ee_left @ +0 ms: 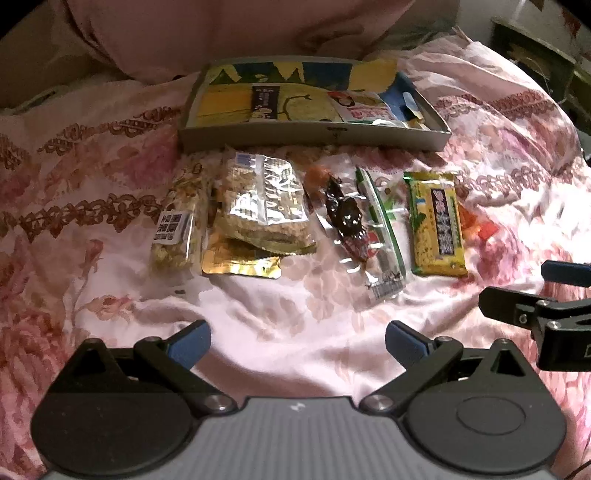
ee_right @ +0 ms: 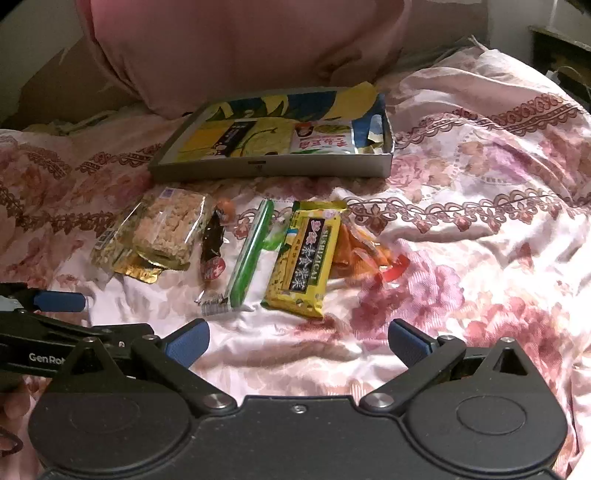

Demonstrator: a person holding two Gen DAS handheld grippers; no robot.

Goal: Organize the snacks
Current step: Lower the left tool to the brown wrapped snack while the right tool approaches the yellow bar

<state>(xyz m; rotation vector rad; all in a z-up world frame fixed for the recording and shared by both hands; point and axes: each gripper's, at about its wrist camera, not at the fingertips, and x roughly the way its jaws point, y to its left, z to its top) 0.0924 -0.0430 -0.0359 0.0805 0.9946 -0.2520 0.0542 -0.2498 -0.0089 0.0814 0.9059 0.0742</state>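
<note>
A shallow grey box (ee_left: 314, 138) lies on a pink floral bedspread (ee_left: 288, 325), towards its far edge and just in front of a pink pillow (ee_left: 236, 33). Its inside is lined with a yellow and blue print. Two things lie flat in it: a slim dark packet (ee_left: 264, 100) near the middle, and a white snack pouch with red lettering (ee_left: 364, 107) towards the right end. At the box's right wall some small blue and yellow pieces show, too small to name.

In front of the box, on the bedspread, the loose snacks lie in a row, none of them in a container. From the left: a clear-wrapped puffed-grain bar (ee_left: 175, 229), a larger clear bag of puffed-grain cakes (ee_left: 264, 206) lying on top of a gold foil pouch (ee_left: 240, 263), a dark snack in clear wrap (ee_left: 345, 218), a green-striped clear packet (ee_left: 380, 236), a yellow and green seaweed packet (ee_left: 437, 225), and an orange packet (ee_right: 354, 247) partly tucked under the seaweed packet's right edge.

The left gripper (ee_left: 297, 341) hangs above the bedspread's near part with its blue-padded fingers wide apart and nothing between them. The right gripper (ee_right: 297, 341) is beside it, likewise spread wide and empty, facing the seaweed packet.
</note>
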